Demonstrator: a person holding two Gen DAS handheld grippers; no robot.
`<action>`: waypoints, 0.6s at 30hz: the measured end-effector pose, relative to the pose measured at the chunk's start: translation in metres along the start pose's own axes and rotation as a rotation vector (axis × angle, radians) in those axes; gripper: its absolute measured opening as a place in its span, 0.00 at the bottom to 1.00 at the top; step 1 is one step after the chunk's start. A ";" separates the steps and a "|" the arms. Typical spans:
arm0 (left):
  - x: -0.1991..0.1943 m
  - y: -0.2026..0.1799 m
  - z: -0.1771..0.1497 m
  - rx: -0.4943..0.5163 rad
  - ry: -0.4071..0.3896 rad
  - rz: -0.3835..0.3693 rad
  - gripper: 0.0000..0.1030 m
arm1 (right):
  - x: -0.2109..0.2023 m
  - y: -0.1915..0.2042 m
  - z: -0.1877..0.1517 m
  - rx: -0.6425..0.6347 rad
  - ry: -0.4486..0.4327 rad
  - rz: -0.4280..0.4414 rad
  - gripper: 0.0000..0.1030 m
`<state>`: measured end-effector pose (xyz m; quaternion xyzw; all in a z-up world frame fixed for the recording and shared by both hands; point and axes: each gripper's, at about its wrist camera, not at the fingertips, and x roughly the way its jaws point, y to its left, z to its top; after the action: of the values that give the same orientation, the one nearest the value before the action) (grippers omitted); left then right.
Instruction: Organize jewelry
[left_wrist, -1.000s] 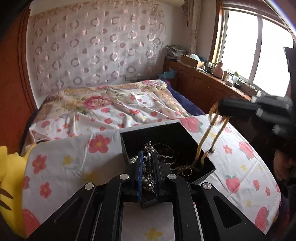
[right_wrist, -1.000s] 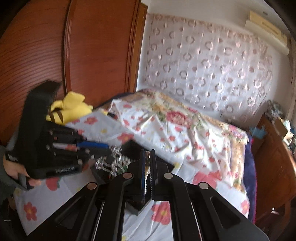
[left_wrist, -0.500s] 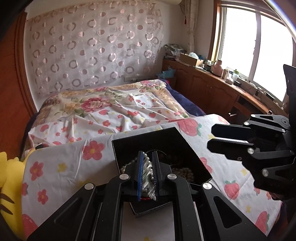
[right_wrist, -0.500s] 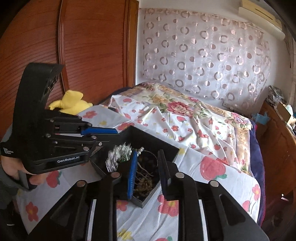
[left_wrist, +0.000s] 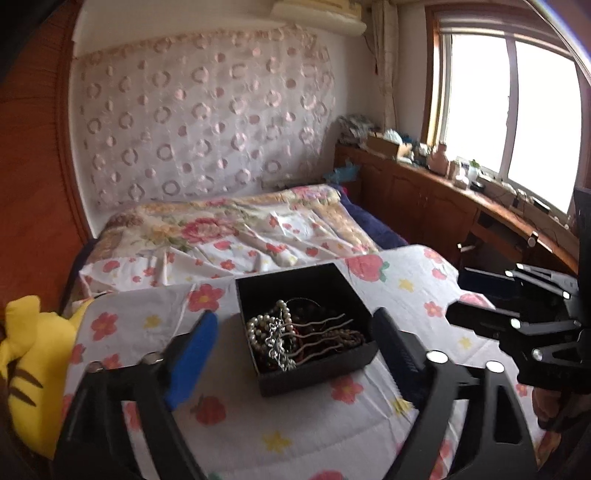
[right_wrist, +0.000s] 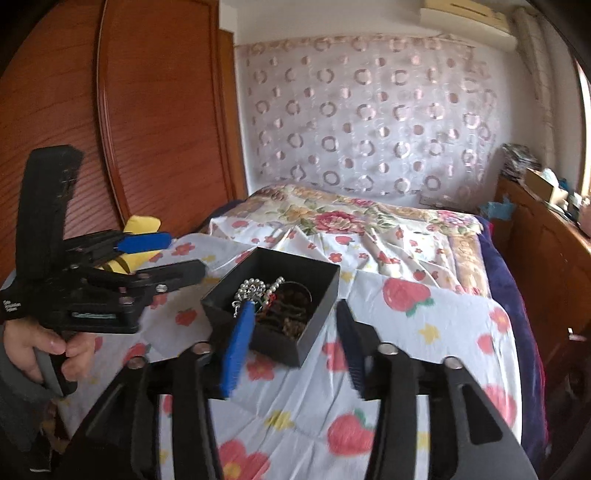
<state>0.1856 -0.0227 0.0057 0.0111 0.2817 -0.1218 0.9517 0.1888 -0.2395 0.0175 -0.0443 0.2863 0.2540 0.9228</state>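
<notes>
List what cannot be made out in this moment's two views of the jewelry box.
- Left wrist view: pieces low in the black box lie under the pearl strand and tangled chains; count unclear.
- Right wrist view: the blue pad of the right gripper covers the box's near corner.
- Sill clutter: too small, washed out by window glare.
- Yellow plush toy: cut by the left edge.

Not much to read here tbh; the only lettering sits on the left gripper (right_wrist: 181, 254) in the right wrist view, at about 9 o'clock; a small white print on its black body and a label strip on its lower side, both too blurry to make out; nothing else carries text.
</notes>
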 end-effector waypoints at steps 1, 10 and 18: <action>-0.009 -0.002 -0.003 -0.003 -0.012 0.003 0.87 | -0.009 0.002 -0.004 0.013 -0.015 -0.010 0.63; -0.087 -0.021 -0.032 -0.029 -0.099 0.089 0.93 | -0.079 0.022 -0.030 0.079 -0.139 -0.109 0.98; -0.128 -0.024 -0.055 -0.058 -0.131 0.160 0.93 | -0.105 0.033 -0.058 0.123 -0.152 -0.190 0.98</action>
<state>0.0465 -0.0120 0.0302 -0.0021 0.2207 -0.0374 0.9746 0.0691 -0.2703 0.0289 0.0049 0.2249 0.1501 0.9627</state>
